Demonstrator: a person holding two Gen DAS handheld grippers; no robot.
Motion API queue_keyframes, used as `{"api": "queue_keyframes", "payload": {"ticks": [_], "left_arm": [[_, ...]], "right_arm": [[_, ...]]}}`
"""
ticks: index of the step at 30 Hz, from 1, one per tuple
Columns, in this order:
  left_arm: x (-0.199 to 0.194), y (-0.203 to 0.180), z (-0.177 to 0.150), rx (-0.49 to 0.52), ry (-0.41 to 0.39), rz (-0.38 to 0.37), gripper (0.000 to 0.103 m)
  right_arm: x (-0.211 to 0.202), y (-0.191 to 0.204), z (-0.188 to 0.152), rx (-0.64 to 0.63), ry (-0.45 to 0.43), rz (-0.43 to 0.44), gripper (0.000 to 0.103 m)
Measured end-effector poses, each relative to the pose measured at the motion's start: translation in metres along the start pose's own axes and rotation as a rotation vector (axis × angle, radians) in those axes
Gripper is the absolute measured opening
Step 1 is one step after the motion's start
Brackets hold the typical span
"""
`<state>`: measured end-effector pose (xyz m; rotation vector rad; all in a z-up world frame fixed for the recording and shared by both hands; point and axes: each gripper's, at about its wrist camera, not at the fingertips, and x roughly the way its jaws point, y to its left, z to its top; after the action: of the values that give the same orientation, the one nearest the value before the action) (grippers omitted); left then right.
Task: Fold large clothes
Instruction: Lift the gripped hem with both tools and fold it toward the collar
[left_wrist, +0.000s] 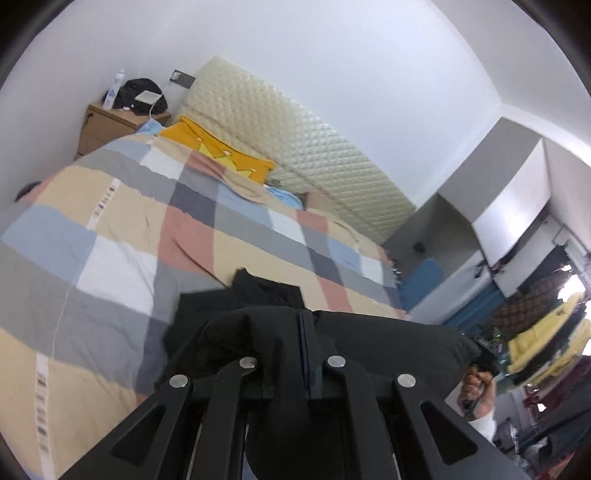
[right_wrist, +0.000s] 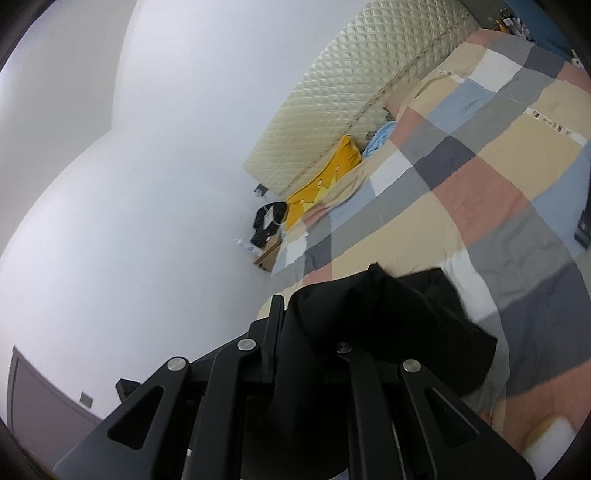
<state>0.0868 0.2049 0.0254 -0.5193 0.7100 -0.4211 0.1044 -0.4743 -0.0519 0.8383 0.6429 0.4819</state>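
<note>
A black garment (left_wrist: 266, 325) hangs over the near edge of a bed with a checked cover (left_wrist: 122, 229). My left gripper (left_wrist: 304, 321) is shut on a fold of the black cloth, which drapes over both fingers and stretches right toward a hand (left_wrist: 476, 384) holding the other gripper. In the right wrist view my right gripper (right_wrist: 291, 314) is shut on the black garment (right_wrist: 388, 325) too; the cloth bunches over its fingers and hides the tips. The rest of the garment lies on the checked cover (right_wrist: 480, 177) ahead.
A quilted cream headboard (left_wrist: 295, 140) stands at the far end, with a yellow garment (left_wrist: 218, 147) and a light blue cloth (left_wrist: 284, 195) by it. A wooden nightstand (left_wrist: 110, 125) carries a black bag and a bottle. Piled clothes (left_wrist: 535, 339) sit at the right.
</note>
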Motion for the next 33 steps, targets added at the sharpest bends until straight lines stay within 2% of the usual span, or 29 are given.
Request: {"api": "queue_keyframes", "payload": {"ticks": [3,7,11,19,24,29,33], "left_arm": [[0.023,-0.002,0.017,0.016,0.001,0.075,0.008],[0.05,0.001,0.031,0.046,0.01,0.136,0.008],[0.089,0.013,0.042,0.029,0.056,0.203,0.008],[0.166,0.04,0.049,0.016,0.125,0.339,0.008],[0.22,0.061,0.045,-0.001,0.16,0.412,0.009],[0.259,0.085,0.044,-0.044,0.204,0.449,0.009],[0.288,0.104,0.044,-0.071,0.23,0.465,0.009]], "right_arm": [[0.019,-0.004,0.012,0.1,-0.01,-0.065,0.011],[0.049,-0.008,0.033,0.124,0.007,-0.153,0.012],[0.082,-0.025,0.048,0.14,0.033,-0.243,0.012],[0.137,-0.073,0.052,0.154,0.078,-0.385,0.012],[0.167,-0.117,0.046,0.196,0.089,-0.464,0.012],[0.188,-0.139,0.044,0.158,0.094,-0.545,0.015],[0.204,-0.155,0.048,0.157,0.109,-0.559,0.015]]}}
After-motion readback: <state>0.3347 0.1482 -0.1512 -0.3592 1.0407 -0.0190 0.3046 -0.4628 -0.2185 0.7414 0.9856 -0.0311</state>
